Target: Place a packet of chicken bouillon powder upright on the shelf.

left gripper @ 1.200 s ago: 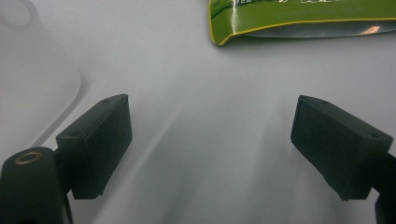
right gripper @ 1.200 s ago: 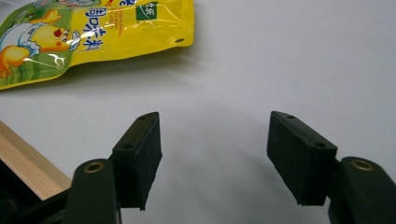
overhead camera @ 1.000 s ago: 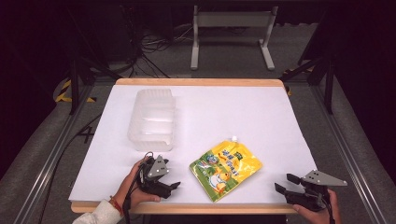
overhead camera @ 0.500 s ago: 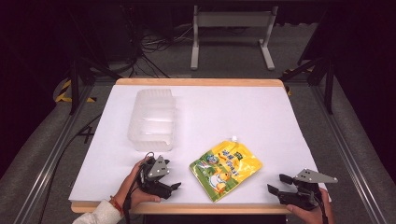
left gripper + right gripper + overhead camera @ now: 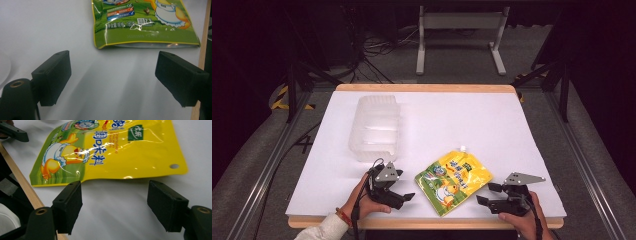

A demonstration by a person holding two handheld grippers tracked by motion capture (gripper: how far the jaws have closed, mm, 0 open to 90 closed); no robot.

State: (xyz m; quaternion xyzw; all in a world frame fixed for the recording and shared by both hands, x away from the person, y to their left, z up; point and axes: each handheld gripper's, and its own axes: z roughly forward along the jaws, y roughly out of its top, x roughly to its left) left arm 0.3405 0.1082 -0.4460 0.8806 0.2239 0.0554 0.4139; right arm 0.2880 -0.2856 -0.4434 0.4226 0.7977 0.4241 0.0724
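A white tabletop [image 5: 452, 120] with a wooden edge carries a flat yellow and green drink pouch [image 5: 454, 180] printed with a cartoon duck, lying near the front edge between the two hands, its white spout pointing toward the far side. To the far left of it sits a clear plastic container [image 5: 376, 127], standing apart from the pouch; its inside is too pale to make out, though it looks divided into compartments. The left tool [image 5: 401, 196], held in the person's left hand [image 5: 367, 200], rests low at the front of the tabletop just beside the pouch's green end; in the left gripper view its two black jaws stand wide apart with bare white surface between them and nothing gripped, the pouch's bottom seam a little ahead of them. The right tool [image 5: 488, 194], held in the right hand [image 5: 523, 220] at the front right, points toward the pouch's yellow side; in the right gripper view its jaws are likewise spread wide and hold nothing, with the pouch's long edge lying just beyond their tips, not touched
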